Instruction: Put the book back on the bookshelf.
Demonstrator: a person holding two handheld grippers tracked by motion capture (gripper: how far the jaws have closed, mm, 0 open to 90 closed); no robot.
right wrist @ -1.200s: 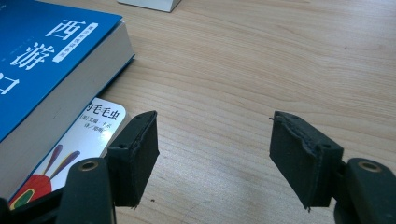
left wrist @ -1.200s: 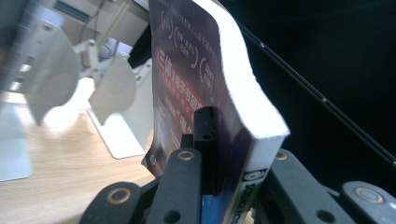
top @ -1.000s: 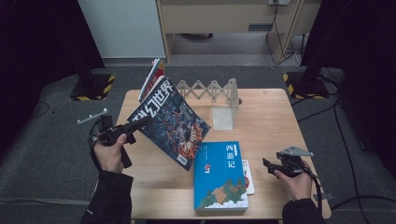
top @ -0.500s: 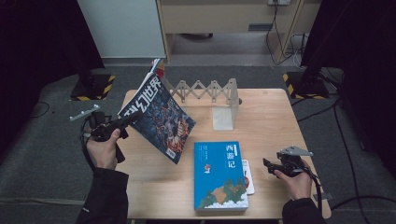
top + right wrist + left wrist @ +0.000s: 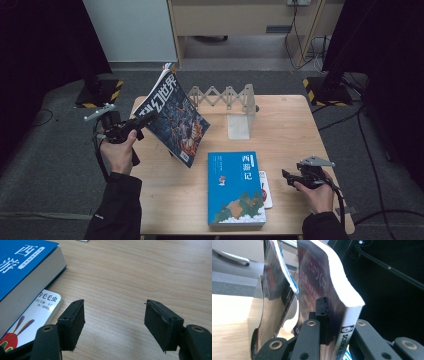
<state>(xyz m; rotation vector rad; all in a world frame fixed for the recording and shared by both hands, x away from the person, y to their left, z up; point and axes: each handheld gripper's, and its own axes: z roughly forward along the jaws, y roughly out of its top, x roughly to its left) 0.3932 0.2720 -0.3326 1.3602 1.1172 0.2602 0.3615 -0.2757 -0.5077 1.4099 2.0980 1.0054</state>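
My left gripper (image 5: 136, 129) is shut on the spine edge of a dark science-fiction magazine (image 5: 174, 119) and holds it tilted up over the table's left side. In the left gripper view the jaws (image 5: 342, 326) clamp that magazine (image 5: 327, 275) by its white spine. A second thin magazine (image 5: 274, 290) curls just to its left there. My right gripper (image 5: 291, 178) rests low at the front right of the table, open with nothing between its jaws (image 5: 113, 322). A thick blue book (image 5: 236, 189) lies flat at front centre, on top of a small white booklet (image 5: 266, 189).
A grey folding rack (image 5: 224, 96) stretches along the back of the wooden table (image 5: 290, 130), with a clear bookend (image 5: 239, 125) in front of it. Black stands with yellow-striped bases (image 5: 320, 90) flank the table on the floor.
The left hand has lifted the magazine off the table and swung it more upright, drifting slightly left. The right gripper has stayed where it was.
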